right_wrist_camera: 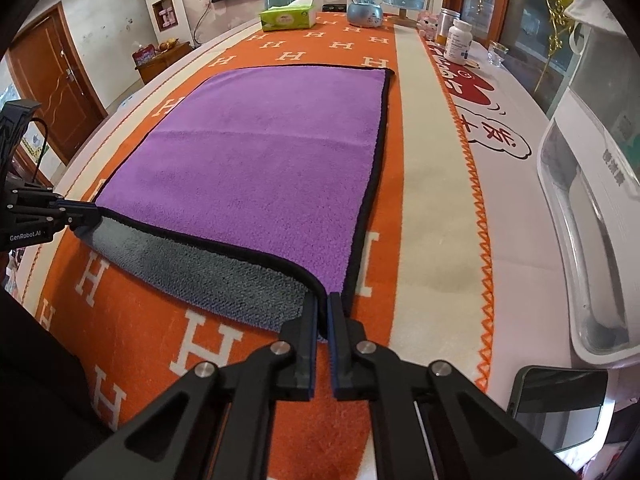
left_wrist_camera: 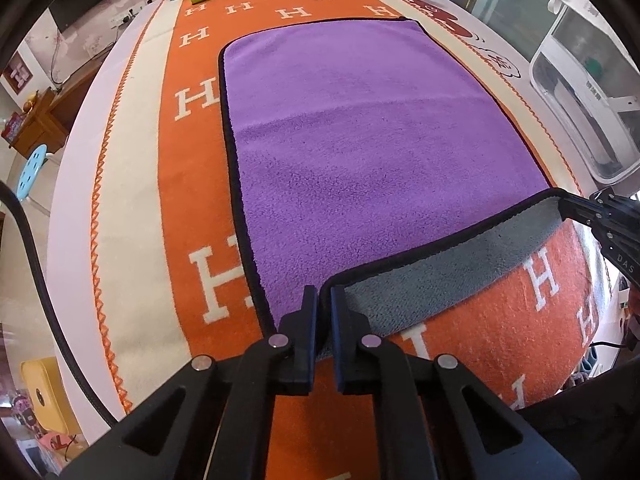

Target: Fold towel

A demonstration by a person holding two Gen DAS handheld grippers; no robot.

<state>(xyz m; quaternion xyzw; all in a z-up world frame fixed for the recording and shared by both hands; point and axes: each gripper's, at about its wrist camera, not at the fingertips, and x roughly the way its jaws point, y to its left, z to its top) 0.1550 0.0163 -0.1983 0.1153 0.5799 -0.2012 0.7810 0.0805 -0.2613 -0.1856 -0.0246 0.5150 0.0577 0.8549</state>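
Orange H-patterned blanket [left_wrist_camera: 192, 128] covers the table. Nearest: left gripper [left_wrist_camera: 324, 296] clamps the towel's near-left corner; right gripper [right_wrist_camera: 324, 304] clamps the near-right corner. Towel [left_wrist_camera: 360, 140] lies purple side up, near edge lifted off the blanket, grey underside showing; the rest flat. Far end: green tissue box [right_wrist_camera: 288, 18], snow globe [right_wrist_camera: 365, 2], white pill bottle [right_wrist_camera: 458, 42].
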